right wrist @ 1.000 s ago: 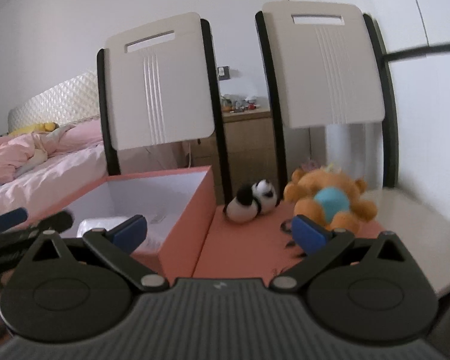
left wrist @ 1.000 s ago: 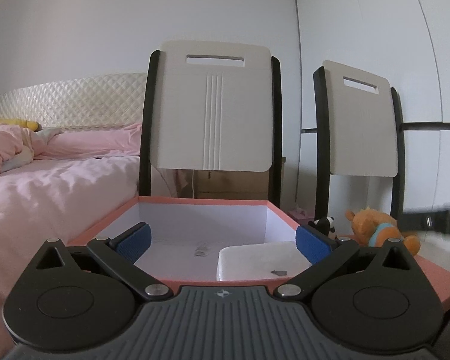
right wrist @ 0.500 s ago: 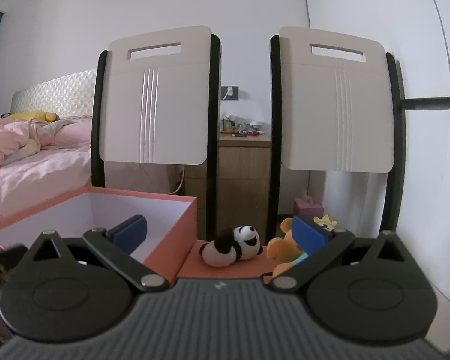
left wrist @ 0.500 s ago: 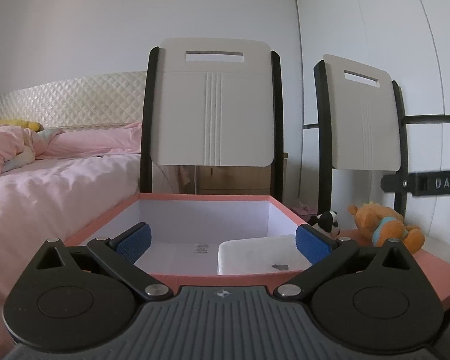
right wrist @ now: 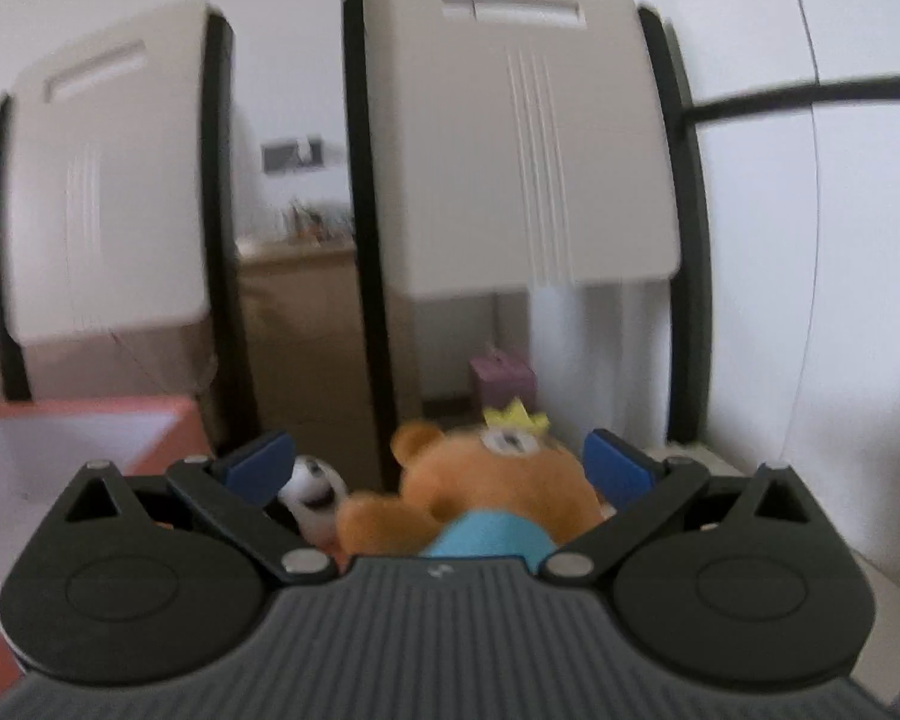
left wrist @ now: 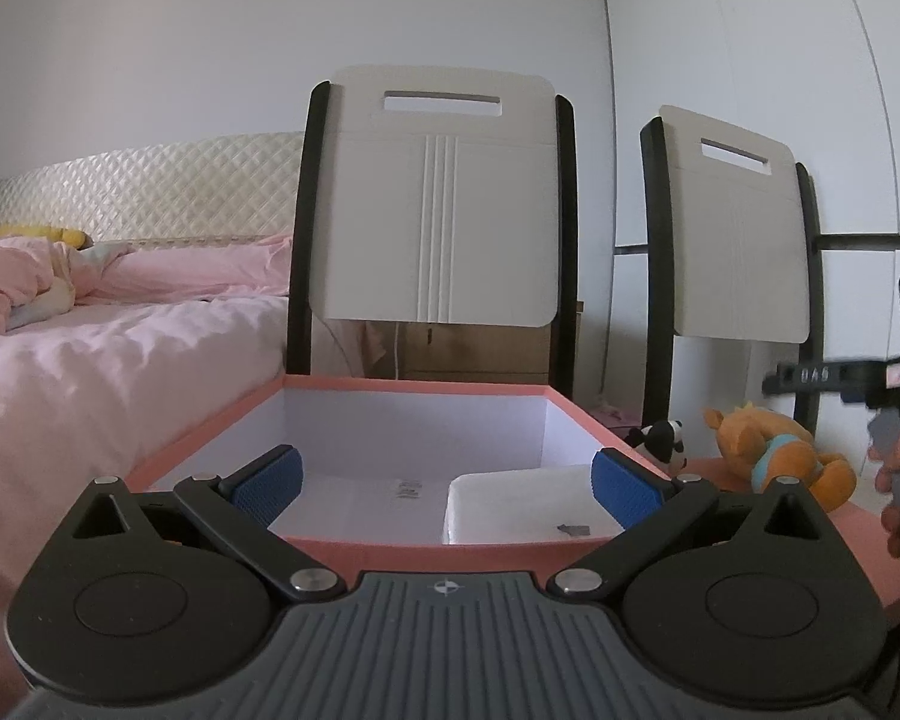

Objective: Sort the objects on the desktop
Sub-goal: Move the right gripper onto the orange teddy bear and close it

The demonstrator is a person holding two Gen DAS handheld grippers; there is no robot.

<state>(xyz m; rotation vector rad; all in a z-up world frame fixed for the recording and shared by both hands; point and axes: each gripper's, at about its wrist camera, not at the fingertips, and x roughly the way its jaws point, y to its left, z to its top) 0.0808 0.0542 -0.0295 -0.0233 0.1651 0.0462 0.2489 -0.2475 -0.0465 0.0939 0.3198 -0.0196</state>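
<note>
Orange fur fills the gap of the right gripper (right wrist: 441, 468): the teddy bear (right wrist: 480, 498) lies on the desk between spread fingers, not yet pinched. A grab is being lined up. Next, the fingers should be closed on its body. Its head points away, so its long side runs front to back. The left gripper (left wrist: 447, 480) is held wide open over the pink box (left wrist: 414, 387).

- orange teddy bear (right wrist: 480, 495), yellow crown, blue shirt, sits right between the spread right gripper (right wrist: 438, 468) fingers
- little panda plush (right wrist: 313, 495) just left of it
- pink box (left wrist: 354, 426), open, white pad (left wrist: 516, 507) inside
</note>
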